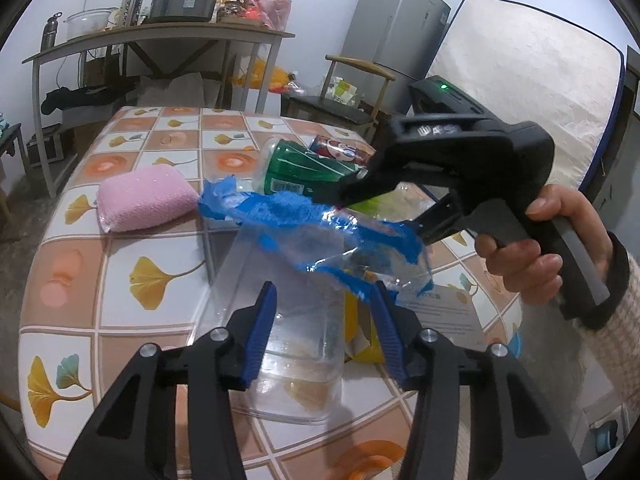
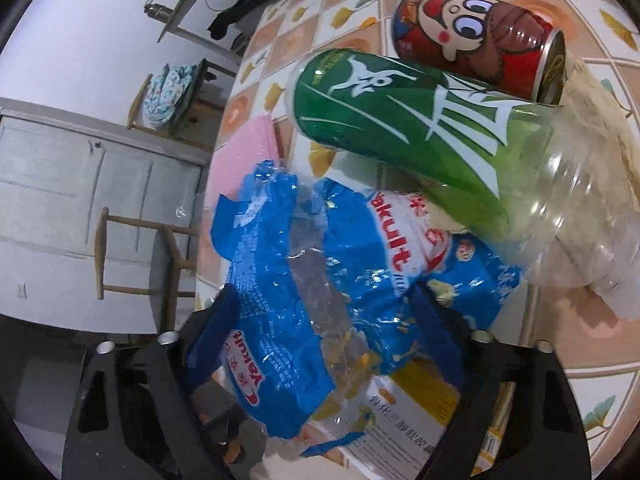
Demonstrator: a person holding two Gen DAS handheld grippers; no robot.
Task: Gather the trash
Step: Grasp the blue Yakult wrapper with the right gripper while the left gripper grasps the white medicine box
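Table (image 1: 132, 344): tiled cloth with ginkgo-leaf and orange-flower squares; carries all the trash, heaped toward its right edge.

Clear plastic container (image 1: 288, 344): transparent, lying near the front edge, between the left gripper (image 1: 326, 300) and its blue pads. The jaws stand half apart on either side of it; whether the pads press the walls cannot be told.

Green bottle (image 2: 404, 120): lying on its side, green label with large white characters, clear ribbed base; its cap end is cut off from view.

Blue wrapper (image 2: 276, 280): crumpled blue-and-clear film, printed "Yakult" in red on white. It lies atop the heap between the jaws of the right gripper (image 2: 320, 304), which stand wide around it; no firm pinch can be made out.

Red can (image 2: 480, 40): on its side behind the bottle, cartoon face with big eyes.

Pink sponge (image 1: 146, 200): near the left edge, apart from the heap.

White leaflet (image 2: 404, 420): under the wrapper, small print illegible.
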